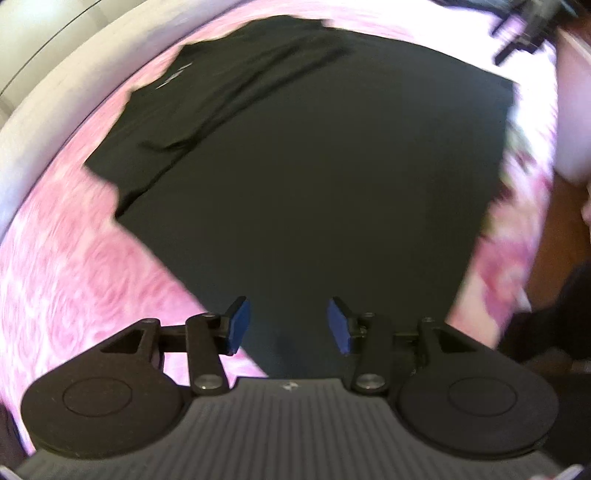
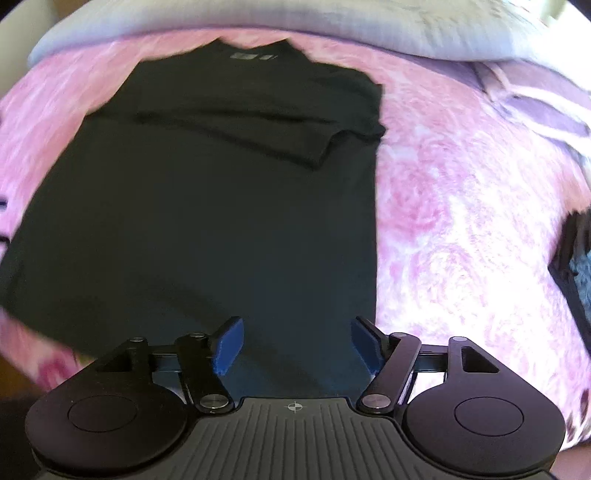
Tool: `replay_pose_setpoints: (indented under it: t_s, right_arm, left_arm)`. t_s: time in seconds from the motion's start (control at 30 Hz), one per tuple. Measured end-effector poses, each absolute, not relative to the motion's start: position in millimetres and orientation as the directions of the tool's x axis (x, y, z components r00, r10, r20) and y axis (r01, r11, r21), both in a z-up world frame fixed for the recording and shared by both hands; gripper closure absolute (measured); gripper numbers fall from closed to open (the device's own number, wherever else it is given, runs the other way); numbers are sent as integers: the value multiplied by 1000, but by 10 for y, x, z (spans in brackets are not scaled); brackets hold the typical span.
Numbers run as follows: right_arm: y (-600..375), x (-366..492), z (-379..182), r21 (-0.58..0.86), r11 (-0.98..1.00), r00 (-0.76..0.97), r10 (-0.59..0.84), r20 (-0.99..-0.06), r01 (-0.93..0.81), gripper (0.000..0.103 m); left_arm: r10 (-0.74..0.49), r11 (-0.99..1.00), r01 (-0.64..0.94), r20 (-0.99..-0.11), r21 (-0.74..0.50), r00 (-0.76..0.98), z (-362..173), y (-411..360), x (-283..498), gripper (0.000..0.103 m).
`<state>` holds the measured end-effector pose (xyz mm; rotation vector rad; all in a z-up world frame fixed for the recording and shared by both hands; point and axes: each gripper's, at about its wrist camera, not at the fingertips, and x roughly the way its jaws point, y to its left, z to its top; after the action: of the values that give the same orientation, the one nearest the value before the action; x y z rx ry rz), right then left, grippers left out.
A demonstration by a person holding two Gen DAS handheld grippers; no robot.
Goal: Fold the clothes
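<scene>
A black T-shirt (image 1: pixel 314 166) lies flat on a pink flowered bedspread (image 1: pixel 74 277), its sleeves folded in over the body. It also shows in the right wrist view (image 2: pixel 207 206), with the collar and a grey label at the far end. My left gripper (image 1: pixel 288 325) is open and empty, held above the shirt's near hem by its left corner. My right gripper (image 2: pixel 297 345) is open and empty, held above the near hem close to the shirt's right edge.
The pink bedspread (image 2: pixel 461 221) spreads around the shirt. A grey-white pillow or bed edge (image 2: pixel 332 26) lies beyond the collar. A dark object (image 2: pixel 576 273) sits at the right edge. Wooden floor (image 1: pixel 565 229) shows at the right.
</scene>
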<state>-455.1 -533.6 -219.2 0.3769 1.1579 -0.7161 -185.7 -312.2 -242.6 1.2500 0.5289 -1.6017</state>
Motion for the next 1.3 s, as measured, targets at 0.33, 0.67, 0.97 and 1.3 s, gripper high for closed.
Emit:
replay_pose_setpoints:
  t_s: [0.33,0.67,0.97,1.3]
  right_arm:
    - [-4654,-4810,-2701,-173,959,353,-245,-903,223,33]
    - [-4287,-5041,-3269,-498,867,453,-444,-773,1,25]
    - [-3825,-4993,-3489,-690,723,541,-592,-597,31,25]
    - [-3966,-5067,-3706,-784,617,526,-691,-495,72,25]
  left_arm:
    - [-428,-595,700,-893,395,139,-2994,-2507,-2587,53]
    - [-603,-564,599,-779,569,172,-3199,-2174,-2530,42]
    - [-695,-532,613,-715,585,79,-3245,-1946,-2362,50]
    - [-765,-518,582,-644,627,12,-3317,-1764,-2329,50]
